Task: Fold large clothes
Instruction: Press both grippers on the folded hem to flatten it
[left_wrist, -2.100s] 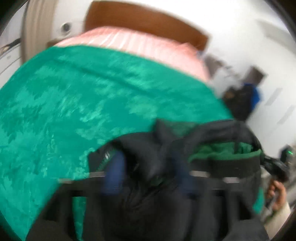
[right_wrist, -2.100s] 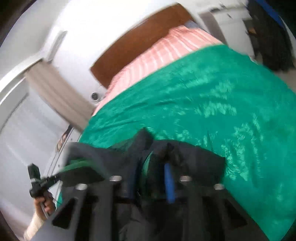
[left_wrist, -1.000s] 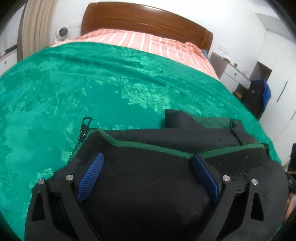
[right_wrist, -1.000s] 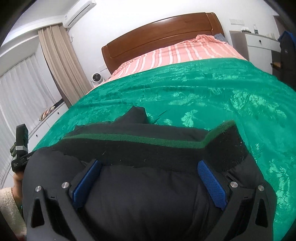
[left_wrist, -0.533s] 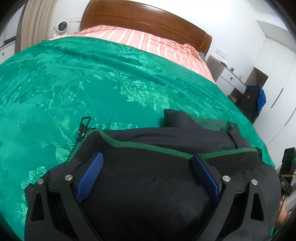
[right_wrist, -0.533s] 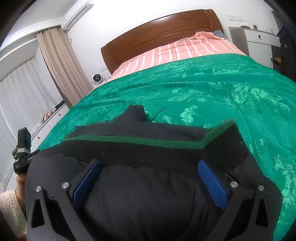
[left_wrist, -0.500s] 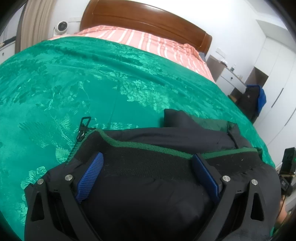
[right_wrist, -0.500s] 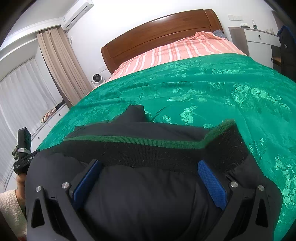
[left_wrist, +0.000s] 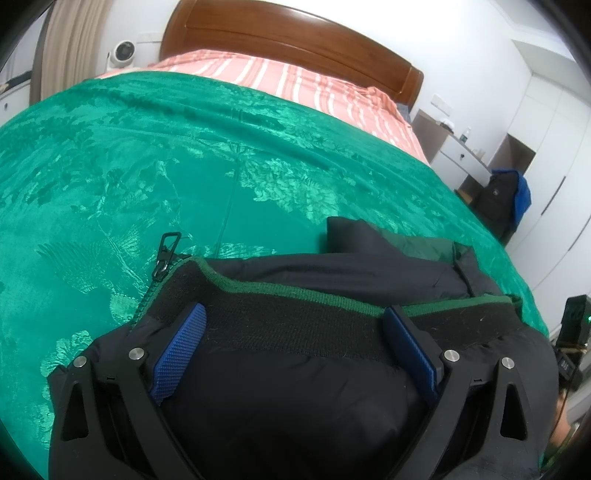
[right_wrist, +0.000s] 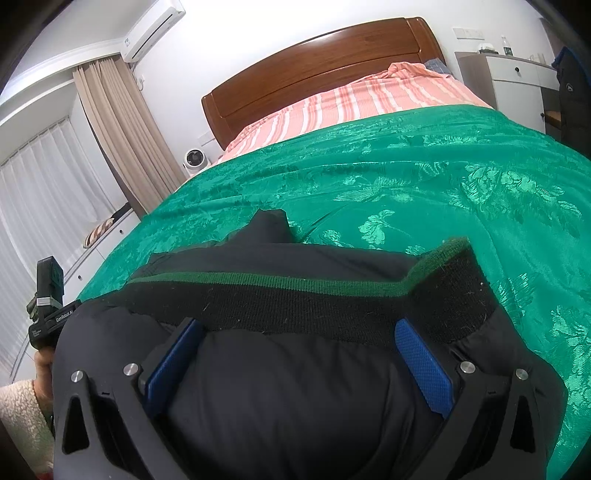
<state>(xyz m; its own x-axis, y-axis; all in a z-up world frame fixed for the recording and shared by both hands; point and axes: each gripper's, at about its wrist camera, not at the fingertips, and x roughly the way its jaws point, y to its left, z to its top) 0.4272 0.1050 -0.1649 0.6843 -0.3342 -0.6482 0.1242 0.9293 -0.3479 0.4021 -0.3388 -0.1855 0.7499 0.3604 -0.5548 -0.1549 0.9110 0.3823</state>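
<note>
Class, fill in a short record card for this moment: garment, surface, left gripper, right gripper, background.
garment: black jacket with green-edged knit hem, zipper pull at its left corner
surface: green bedspread
left gripper: open, fingers straddling the jacket's hem end
right gripper: open, likewise over the jacket
background: wooden headboard, striped pink sheet

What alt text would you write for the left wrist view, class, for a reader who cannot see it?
A black padded jacket with a green-edged knit hem lies bunched on a green patterned bedspread, and the left gripper stands open over it, blue pads on either side. The jacket's zipper pull rests on the bedspread at left; a wooden headboard stands behind.
</note>
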